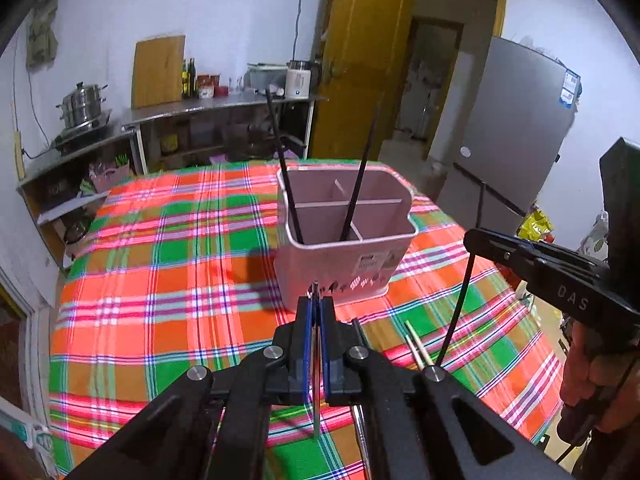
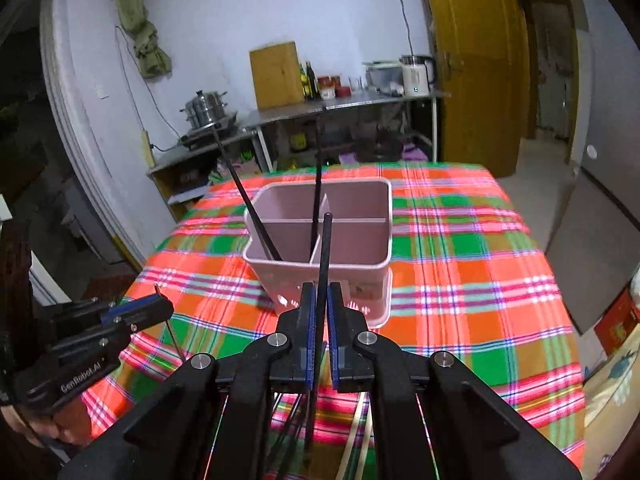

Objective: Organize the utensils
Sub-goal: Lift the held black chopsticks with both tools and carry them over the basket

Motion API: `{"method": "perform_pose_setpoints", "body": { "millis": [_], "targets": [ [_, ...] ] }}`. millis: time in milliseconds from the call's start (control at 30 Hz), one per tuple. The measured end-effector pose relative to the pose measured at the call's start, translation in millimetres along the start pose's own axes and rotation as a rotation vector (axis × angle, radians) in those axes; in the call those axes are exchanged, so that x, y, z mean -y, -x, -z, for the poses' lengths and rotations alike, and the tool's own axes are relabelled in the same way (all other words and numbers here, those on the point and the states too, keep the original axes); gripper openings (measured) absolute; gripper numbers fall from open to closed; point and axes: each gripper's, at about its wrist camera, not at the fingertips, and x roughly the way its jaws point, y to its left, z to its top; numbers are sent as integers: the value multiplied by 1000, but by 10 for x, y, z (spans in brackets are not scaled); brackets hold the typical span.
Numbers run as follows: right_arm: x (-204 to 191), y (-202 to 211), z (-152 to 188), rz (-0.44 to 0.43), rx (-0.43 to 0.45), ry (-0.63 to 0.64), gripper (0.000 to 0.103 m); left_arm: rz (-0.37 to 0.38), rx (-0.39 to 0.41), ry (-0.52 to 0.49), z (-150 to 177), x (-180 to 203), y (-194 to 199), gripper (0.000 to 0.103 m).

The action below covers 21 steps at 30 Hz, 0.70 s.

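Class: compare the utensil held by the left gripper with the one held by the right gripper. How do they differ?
The left gripper holds a thin silvery metal utensil; the right gripper holds a thicker black chopstick. The chopstick sticks out well past its fingertips; the metal utensil barely does. Both are pinched upright, off the plaid tablecloth, near the pink holder.

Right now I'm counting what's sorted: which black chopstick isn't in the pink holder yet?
The black chopstick clamped in the right gripper. The other two already stand in the holder.

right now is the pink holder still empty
No, two black chopsticks already stand tilted inside the pink holder.
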Motion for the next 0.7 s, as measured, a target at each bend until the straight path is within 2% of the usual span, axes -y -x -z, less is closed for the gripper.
{"method": "perform_pose_setpoints", "body": {
  "millis": [700],
  "targets": [
    [-50, 383, -90, -4, 88, 27, 5, 26, 40, -18, -219, 48, 264, 3]
  ]
}}
